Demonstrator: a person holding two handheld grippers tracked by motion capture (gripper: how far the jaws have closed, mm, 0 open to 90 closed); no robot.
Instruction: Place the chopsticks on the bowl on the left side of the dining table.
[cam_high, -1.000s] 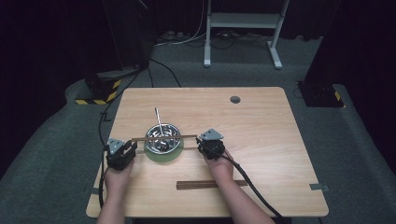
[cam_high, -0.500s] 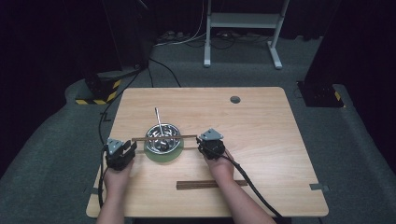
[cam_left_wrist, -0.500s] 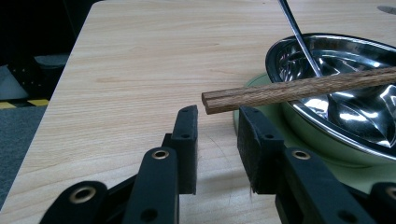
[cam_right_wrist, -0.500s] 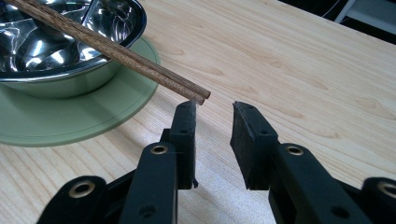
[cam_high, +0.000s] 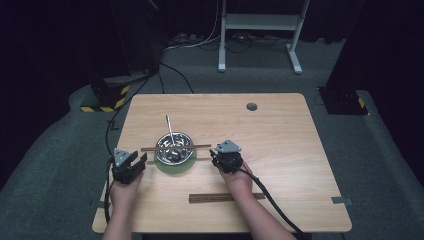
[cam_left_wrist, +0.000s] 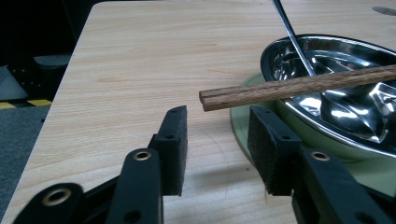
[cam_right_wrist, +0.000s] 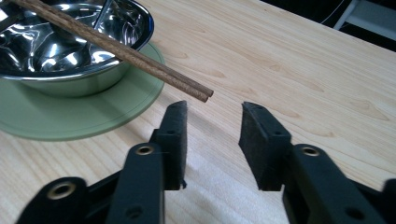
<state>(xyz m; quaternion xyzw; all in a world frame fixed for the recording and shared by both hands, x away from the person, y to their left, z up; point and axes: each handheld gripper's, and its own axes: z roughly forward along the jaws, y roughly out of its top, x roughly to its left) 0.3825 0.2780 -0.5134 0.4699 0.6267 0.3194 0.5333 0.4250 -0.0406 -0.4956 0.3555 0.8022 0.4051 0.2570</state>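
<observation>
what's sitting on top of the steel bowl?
A pair of wooden chopsticks lies across the steel bowl rim; a metal spoon leans inside. The bowl bottom under the spoon is hidden.

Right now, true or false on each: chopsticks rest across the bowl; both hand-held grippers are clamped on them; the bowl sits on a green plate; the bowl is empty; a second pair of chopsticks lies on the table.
1. The chopsticks rest across the bowl. True.
2. Both grippers are clamped on them. False: the left hand-held gripper and right hand-held gripper have just been opening, and the chopstick ends lie free beyond the pads.
3. The bowl sits on a green plate. True.
4. The bowl is empty. False: a metal spoon stands in it.
5. A second pair of chopsticks lies on the table. True, near the front edge.
</observation>
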